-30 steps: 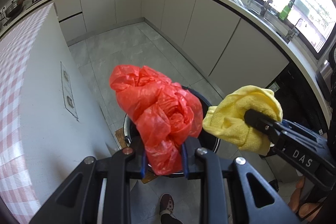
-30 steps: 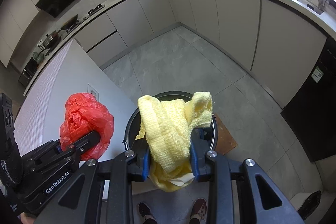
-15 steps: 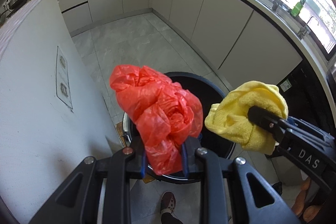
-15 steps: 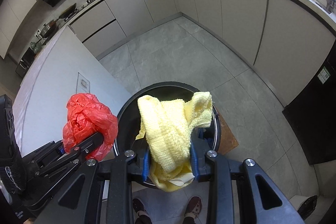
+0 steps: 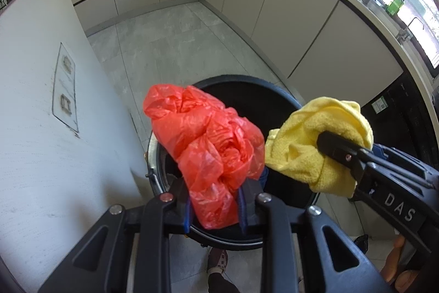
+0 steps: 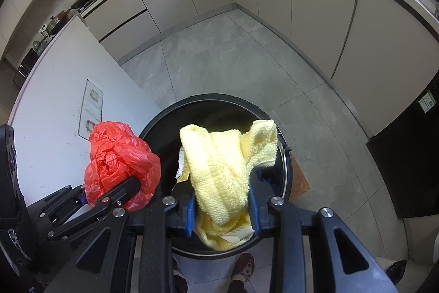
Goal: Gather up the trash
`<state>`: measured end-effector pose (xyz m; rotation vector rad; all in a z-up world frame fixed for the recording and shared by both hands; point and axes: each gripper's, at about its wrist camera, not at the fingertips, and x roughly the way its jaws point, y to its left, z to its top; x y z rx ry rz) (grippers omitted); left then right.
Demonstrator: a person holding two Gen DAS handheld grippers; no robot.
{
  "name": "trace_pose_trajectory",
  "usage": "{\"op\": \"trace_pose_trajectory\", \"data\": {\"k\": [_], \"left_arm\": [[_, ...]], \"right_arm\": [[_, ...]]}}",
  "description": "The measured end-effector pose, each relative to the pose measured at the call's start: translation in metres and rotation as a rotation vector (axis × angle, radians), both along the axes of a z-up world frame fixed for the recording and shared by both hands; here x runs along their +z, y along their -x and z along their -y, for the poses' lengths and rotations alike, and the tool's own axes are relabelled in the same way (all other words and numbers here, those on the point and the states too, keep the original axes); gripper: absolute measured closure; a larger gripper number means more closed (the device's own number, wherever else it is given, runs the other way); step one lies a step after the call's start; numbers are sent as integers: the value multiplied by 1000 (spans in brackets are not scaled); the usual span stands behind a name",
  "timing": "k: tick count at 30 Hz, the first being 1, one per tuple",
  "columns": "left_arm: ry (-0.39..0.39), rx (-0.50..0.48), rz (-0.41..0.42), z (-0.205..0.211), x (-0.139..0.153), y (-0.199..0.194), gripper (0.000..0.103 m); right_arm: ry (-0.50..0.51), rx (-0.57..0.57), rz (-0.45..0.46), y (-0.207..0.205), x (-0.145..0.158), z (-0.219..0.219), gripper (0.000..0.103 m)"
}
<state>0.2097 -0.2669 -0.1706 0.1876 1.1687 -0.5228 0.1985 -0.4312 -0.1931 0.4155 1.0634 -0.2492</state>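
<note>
The left gripper (image 5: 214, 206) is clamped on a crumpled red plastic bag (image 5: 205, 144), which bulges forward past the fingertips, its long axis running along the fingers. The right gripper (image 6: 222, 206) is clamped on a bunched yellow cloth (image 6: 219, 169); its long fold runs along the fingers, with a flap hanging over to the right fingertip's side and a loose tail behind the pads. Just beyond and below both pairs of fingertips stands a round black trash bin (image 6: 285, 155), mouth open upward; its inside is dark and the contents cannot be made out. Bag and cloth both hang above that mouth, side by side. Farther on lie grey floor tiles (image 6: 233, 65) and pale cabinets (image 6: 315, 4)
</note>
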Motion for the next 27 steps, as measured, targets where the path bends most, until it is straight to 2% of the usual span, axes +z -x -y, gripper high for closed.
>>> {"op": "trace_pose_trajectory", "data": {"k": [5, 7, 8, 9, 10, 11, 12, 20, 27], "left_arm": [[-5, 10, -24, 3, -14, -6, 75], [-1, 17, -32, 4, -17, -9, 71], [1, 19, -37, 5, -19, -10, 67], [5, 22, -43, 5, -20, -12, 60], [7, 29, -47, 6, -22, -13, 54], [7, 34, -47, 6, -21, -16, 39], [13, 45, -46, 6, -21, -17, 32], [34, 65, 25, -4, 12, -9, 30], [56, 70, 101, -20, 66, 14, 30]], "right_arm": [[-16, 0, -19, -5, -14, 6, 66], [-24, 3, -22, -7, -19, 9, 64], [-24, 7, -24, -9, -22, 10, 57], [-17, 12, -30, -11, -24, 10, 46], [-13, 15, -28, -13, -26, 12, 42], [-8, 17, -20, -14, -26, 13, 37], [-2, 16, -12, -13, -25, 13, 36], [23, -27, 46, 12, 8, 22, 35], [9, -8, 44, 39, 38, 17, 35]]}}
